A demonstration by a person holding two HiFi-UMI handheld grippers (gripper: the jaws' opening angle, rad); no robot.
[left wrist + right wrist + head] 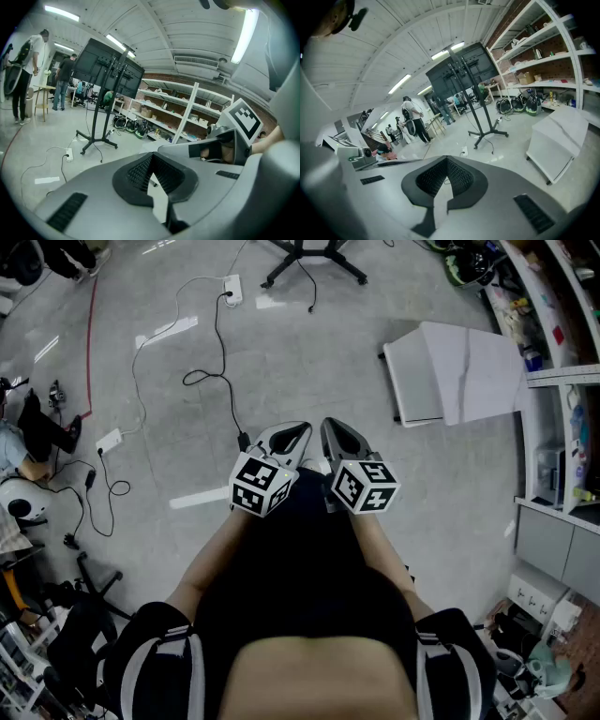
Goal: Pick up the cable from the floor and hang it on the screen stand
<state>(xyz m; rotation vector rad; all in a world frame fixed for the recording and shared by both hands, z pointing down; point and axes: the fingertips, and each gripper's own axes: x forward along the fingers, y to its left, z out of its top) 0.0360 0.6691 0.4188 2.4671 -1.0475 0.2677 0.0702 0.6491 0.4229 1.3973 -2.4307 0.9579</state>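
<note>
1. Jaw state. The left gripper (153,164) is clenched: its dark pads meet at the tip and nothing sits between them. The right gripper (446,164) is likewise clenched on nothing. Both are empty.

2. Gripper position. In the head view both grippers are side by side, almost touching, close in front of the person's body on bent forearms (370,540). They point forward over the floor (309,362), not down at it.

3. Cable. A black cable (218,343) lies loose on the floor. One end is plugged into a white power strip (232,287) at the far side. From there it runs toward the person, makes a small loop, and ends just beside the left gripper's tip in the head view. Whether that end lies under the gripper cannot be told. Other cables lie at the floor's left side; which one the task means cannot be told for certain, but the black one is nearest.

4. Stand. The stand (474,110) is upright on its legged base, well beyond the power strip. No cable hangs on it, as far as both gripper views show. A white cabinet (450,371) is at the right, near the shelves (553,324).

5. Progress. Judged from the above, no step is complete. Left to do:
   - open one gripper and lower it to the cable;
   - grasp and lift;
   - carry it to the stand and drape it.
</note>
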